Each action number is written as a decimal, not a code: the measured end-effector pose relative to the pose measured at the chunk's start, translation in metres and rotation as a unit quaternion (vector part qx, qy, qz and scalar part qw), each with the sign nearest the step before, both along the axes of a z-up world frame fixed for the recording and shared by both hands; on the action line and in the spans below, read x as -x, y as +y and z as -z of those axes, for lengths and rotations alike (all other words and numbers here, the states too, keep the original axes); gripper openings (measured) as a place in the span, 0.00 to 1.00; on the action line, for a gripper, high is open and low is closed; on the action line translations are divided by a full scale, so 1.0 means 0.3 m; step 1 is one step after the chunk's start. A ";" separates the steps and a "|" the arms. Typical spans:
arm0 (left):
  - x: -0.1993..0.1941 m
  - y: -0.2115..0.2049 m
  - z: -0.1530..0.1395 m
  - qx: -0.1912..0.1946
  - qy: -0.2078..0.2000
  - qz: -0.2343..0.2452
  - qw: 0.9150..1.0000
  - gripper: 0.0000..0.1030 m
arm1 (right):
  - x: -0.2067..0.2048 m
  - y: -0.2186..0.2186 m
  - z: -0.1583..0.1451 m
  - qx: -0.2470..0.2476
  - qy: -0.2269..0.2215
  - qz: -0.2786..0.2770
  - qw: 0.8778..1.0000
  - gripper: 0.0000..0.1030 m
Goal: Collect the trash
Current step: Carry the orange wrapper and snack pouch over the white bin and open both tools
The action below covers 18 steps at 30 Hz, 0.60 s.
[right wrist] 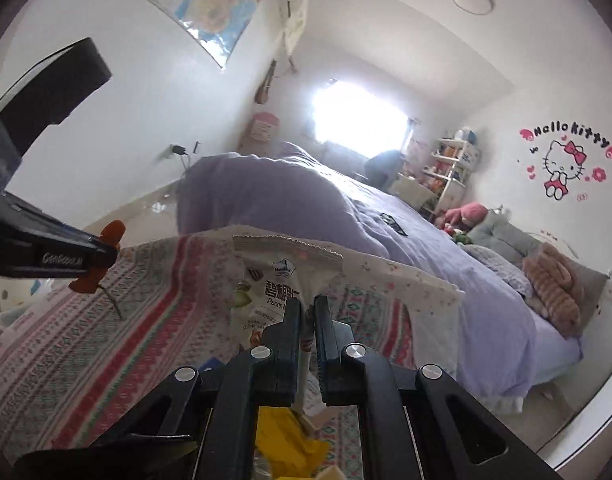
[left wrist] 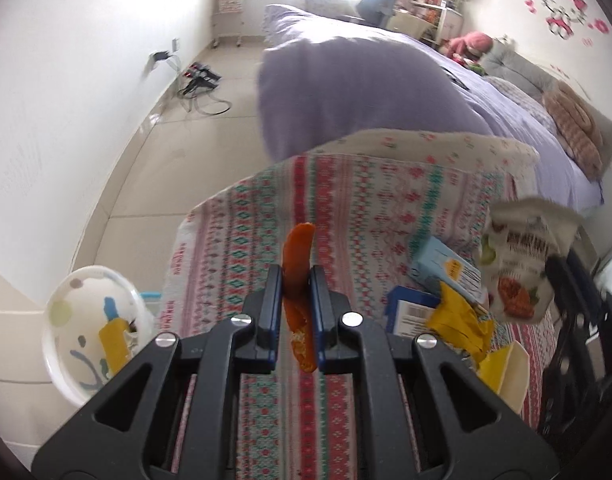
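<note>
My left gripper (left wrist: 297, 276) is shut on a strip of orange peel (left wrist: 298, 264), held above the patterned cloth (left wrist: 242, 216); the same gripper (right wrist: 108, 254) and peel (right wrist: 113, 231) show at the left of the right wrist view. My right gripper (right wrist: 306, 304) is shut on a white pecan snack bag (right wrist: 280, 276), lifted off the cloth; the bag (left wrist: 517, 256) hangs at the right of the left wrist view. A yellow wrapper (left wrist: 461, 320), a light blue carton (left wrist: 445, 266) and a dark blue box (left wrist: 409, 312) lie on the cloth.
A white bin (left wrist: 86, 320) with trash inside stands on the tiled floor at lower left. A pale yellow container (left wrist: 509, 368) sits at the cloth's right. A bed with a purple duvet (left wrist: 361, 88) lies beyond. A black chair (left wrist: 577, 320) stands at right.
</note>
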State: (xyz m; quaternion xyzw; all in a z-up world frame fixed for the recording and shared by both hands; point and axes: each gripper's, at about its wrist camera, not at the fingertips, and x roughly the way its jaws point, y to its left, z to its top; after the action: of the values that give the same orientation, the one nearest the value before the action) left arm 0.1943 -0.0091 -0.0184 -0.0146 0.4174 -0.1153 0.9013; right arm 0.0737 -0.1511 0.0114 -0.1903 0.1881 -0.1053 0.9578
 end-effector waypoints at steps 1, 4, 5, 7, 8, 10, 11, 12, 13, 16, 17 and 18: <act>-0.009 0.033 0.005 0.006 0.005 -0.011 1.000 0.14 | -0.005 0.023 0.008 0.000 0.002 -0.012 1.000 0.08; -0.026 0.144 0.015 0.023 0.020 -0.043 0.999 0.14 | -0.022 0.092 0.044 -0.005 0.005 -0.048 0.999 0.08; -0.031 0.194 0.019 0.027 0.024 -0.057 0.998 0.14 | -0.026 0.120 0.050 -0.007 0.004 -0.058 0.998 0.08; -0.043 0.267 0.036 0.032 0.035 -0.079 0.996 0.14 | -0.034 0.171 0.065 -0.013 0.007 -0.076 0.997 0.08; -0.049 0.319 0.048 0.037 0.043 -0.098 0.994 0.14 | -0.031 0.194 0.073 -0.016 0.010 -0.085 0.996 0.08; -0.060 0.421 0.083 0.047 0.067 -0.135 0.987 0.14 | -0.034 0.245 0.102 -0.022 0.018 -0.101 0.994 0.08; -0.063 0.469 0.102 0.052 0.081 -0.152 0.984 0.14 | -0.036 0.274 0.116 -0.026 0.024 -0.111 0.993 0.08; -0.065 0.518 0.123 0.056 0.095 -0.168 0.980 0.14 | -0.038 0.300 0.129 -0.028 0.029 -0.118 0.992 0.08; -0.063 0.552 0.139 0.060 0.104 -0.180 0.976 0.14 | -0.050 0.331 0.142 -0.030 0.035 -0.125 0.991 0.08; -0.060 0.638 0.178 0.079 0.125 -0.205 0.967 0.14 | -0.075 0.394 0.173 -0.042 0.053 -0.144 0.987 0.08; -0.058 0.661 0.189 0.082 0.129 -0.212 0.965 0.14 | -0.085 0.421 0.183 -0.045 0.059 -0.151 0.986 0.08; -0.056 0.672 0.195 0.083 0.132 -0.215 0.964 0.14 | -0.082 0.440 0.194 -0.049 0.063 -0.155 0.985 0.08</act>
State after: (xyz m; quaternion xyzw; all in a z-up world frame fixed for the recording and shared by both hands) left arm 0.2111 0.1924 -0.0769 -0.1936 0.5083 0.0501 0.8376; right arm 0.0982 -0.0190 -0.0469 -0.1764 0.2209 0.0663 0.9569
